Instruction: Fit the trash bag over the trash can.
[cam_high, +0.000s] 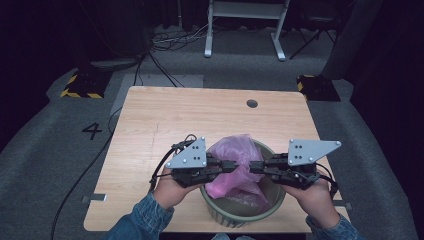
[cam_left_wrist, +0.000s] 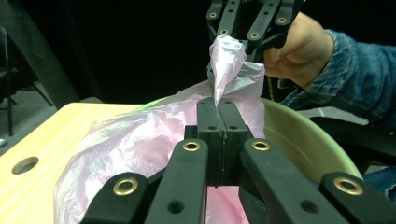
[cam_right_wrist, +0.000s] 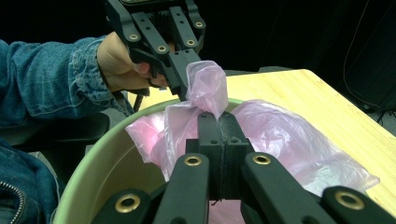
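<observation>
Pink plastic bag (cam_high: 234, 165) sits in the green bin (cam_high: 272, 200) on the table (cam_high: 165, 120); left gripper (cam_high: 233, 166) and right gripper (cam_high: 253, 167) both pinch its film shut. They should pull apart slowly, so the thin film opens without tearing.

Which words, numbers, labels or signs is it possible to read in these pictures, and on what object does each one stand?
"4": a dark digit marked on the grey carpeted floor, left of the light wooden table.
No other text is readable: the translucent pink plastic bag, the round pale green bin and the black tools carry no lettering that can be seen.
</observation>
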